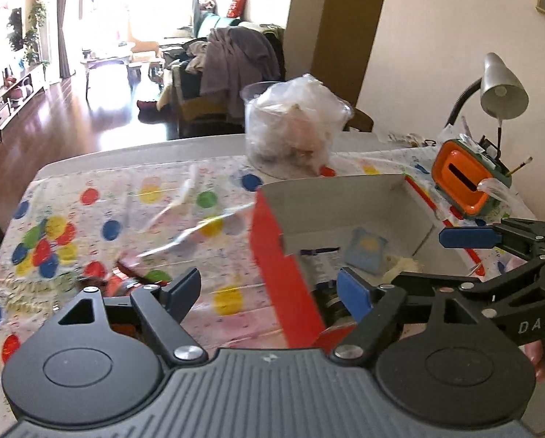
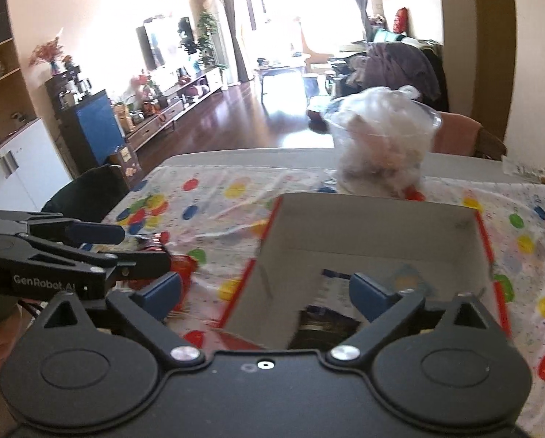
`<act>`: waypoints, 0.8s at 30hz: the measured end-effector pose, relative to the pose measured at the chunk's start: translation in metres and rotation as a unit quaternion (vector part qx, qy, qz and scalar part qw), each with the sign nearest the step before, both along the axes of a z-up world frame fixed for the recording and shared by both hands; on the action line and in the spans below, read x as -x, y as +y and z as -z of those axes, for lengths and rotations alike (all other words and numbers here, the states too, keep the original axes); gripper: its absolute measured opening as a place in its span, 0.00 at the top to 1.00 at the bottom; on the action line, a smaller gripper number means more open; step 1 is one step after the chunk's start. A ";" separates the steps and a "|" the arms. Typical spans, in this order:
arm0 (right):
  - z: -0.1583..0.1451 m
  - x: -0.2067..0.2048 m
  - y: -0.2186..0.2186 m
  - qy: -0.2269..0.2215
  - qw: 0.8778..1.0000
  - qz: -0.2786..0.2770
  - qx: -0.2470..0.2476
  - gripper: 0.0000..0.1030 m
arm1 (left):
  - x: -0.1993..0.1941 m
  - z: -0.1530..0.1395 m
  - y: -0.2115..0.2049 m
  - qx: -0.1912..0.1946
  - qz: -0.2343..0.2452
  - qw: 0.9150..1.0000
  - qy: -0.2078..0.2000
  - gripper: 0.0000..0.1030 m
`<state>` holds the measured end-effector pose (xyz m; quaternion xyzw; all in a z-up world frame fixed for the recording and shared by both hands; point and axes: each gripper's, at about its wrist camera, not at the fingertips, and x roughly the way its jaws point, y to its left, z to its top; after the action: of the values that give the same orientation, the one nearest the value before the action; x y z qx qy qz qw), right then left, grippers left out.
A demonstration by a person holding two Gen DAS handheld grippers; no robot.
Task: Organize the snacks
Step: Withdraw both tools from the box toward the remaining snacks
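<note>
A red cardboard box with a white inside [image 1: 272, 255] stands open on the table; it also shows in the right wrist view [image 2: 382, 226]. Snack packets lie inside it, among them a light blue one [image 1: 366, 252] and a dark one [image 2: 327, 319]. My left gripper [image 1: 268, 288] is open and empty, its jaws astride the box's left wall. My right gripper [image 2: 267, 294] is open and empty, also astride that wall near the front. A red snack packet [image 1: 133, 272] lies on the table left of the box; it shows in the right wrist view [image 2: 181, 266].
A clear tub holding a plastic bag [image 1: 290, 127] stands behind the box. An orange and green holder [image 1: 462, 179] and a desk lamp [image 1: 502, 87] stand at the right. The table carries a dotted plastic cloth [image 1: 89, 219]. A chair [image 2: 86, 189] stands at its left side.
</note>
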<state>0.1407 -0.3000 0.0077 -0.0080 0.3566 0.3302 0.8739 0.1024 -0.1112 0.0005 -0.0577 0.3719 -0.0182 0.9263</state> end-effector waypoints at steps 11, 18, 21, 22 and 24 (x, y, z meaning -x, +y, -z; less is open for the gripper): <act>0.014 0.036 0.071 0.000 0.999 -0.036 0.016 0.00 | 0.047 0.012 0.088 -0.017 -0.061 0.998 -0.005 0.16; 0.038 0.053 0.117 0.019 0.998 -0.047 0.040 0.00 | 0.067 0.031 0.146 -0.033 -0.076 0.996 0.016 0.16; 0.047 0.058 0.133 0.029 0.998 -0.044 0.046 0.00 | 0.074 0.042 0.167 -0.036 -0.078 0.996 0.027 0.16; 0.051 0.060 0.140 0.031 0.997 -0.045 0.050 0.00 | 0.076 0.046 0.173 -0.036 -0.079 0.996 0.032 0.16; 0.058 0.062 0.151 0.034 0.997 -0.047 0.060 0.00 | 0.078 0.054 0.184 -0.034 -0.079 0.995 0.042 0.16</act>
<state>0.0787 -0.1495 -0.0499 -0.0654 0.4046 0.3493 0.8426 0.0239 0.0733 -0.0540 -0.0559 0.4053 0.0698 0.9098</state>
